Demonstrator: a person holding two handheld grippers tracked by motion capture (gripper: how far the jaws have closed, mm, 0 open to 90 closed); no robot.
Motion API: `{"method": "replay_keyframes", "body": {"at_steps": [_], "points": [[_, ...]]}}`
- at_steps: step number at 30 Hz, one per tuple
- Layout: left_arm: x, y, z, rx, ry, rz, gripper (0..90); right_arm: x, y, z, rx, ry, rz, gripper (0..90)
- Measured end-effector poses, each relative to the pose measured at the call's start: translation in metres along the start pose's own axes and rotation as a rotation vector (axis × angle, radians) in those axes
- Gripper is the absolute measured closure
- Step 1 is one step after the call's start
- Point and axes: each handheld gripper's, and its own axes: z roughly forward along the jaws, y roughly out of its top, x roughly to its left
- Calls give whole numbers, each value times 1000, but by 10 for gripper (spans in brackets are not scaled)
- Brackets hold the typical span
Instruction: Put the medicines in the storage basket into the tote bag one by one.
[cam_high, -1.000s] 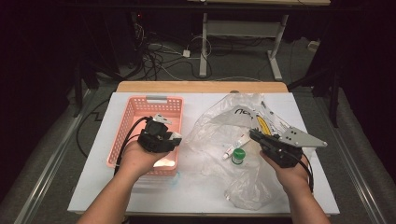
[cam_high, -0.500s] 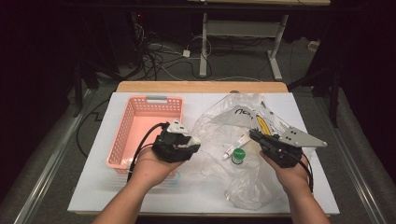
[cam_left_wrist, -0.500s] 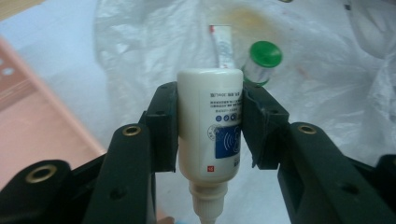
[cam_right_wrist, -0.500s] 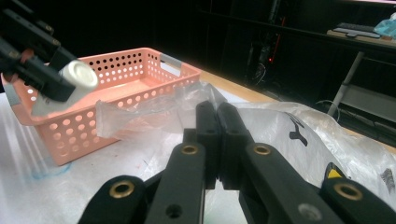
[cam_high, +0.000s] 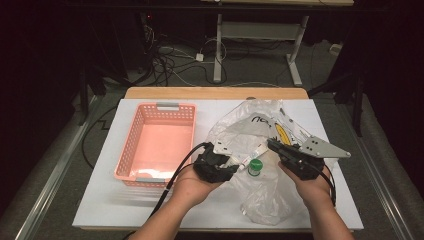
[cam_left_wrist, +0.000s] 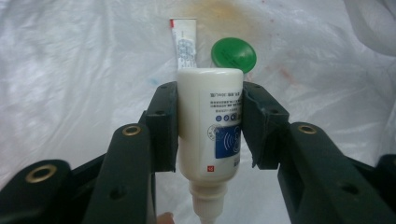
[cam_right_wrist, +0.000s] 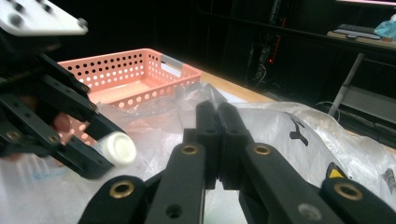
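1. Two jaws of the left tool (cam_left_wrist: 210, 135) press on opposite sides of a white bottle (cam_left_wrist: 210, 126), nozzle end toward the camera and flat base away. In the high view this left tool (cam_high: 216, 166) sits at lower centre of the frame, over the near edge of the clear plastic bag (cam_high: 260, 150).
2. The right tool (cam_right_wrist: 217, 144) has its jaws pressed together; whether a fold of bag film lies between them I cannot tell. In the high view the right tool (cam_high: 295, 157) rests on the bag right of centre.
3. Just past the bottle's base, in the upper middle of the left gripper view, lie a green cap (cam_left_wrist: 233, 55) and a small white tube (cam_left_wrist: 184, 44), both on the bag.
4. Risk: the bottle is smooth and rounded, held at its sides alone; a quick swing toward the pink basket (cam_high: 131, 145) could let it slide lengthwise out of the grip.
5. Risk: loose film near the left tool could catch on it and drag the cap and tube along.
6. Room: the basket, left of centre in the high view, is open-topped with a bare floor; its near rim is the edge to clear. White desk (cam_high: 115, 200) lies bare in front of it, lower left.
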Motion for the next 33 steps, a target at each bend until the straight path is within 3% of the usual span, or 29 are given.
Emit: {"method": "replay_keyframes", "body": {"at_steps": [6,10,20,33], "points": [[-4,8,18,-22,39,-5,581,0,0,0,-2,-1,-2,897],[-7,14,28,-39,84,15,581,0,0,1,-2,3,-3,898],[-3,31,48,-75,178,29,580,-1,0,1,-4,2,-3,898],[9,49,89,-97,215,31,579,-3,-3,5,4,1,13,898]]}}
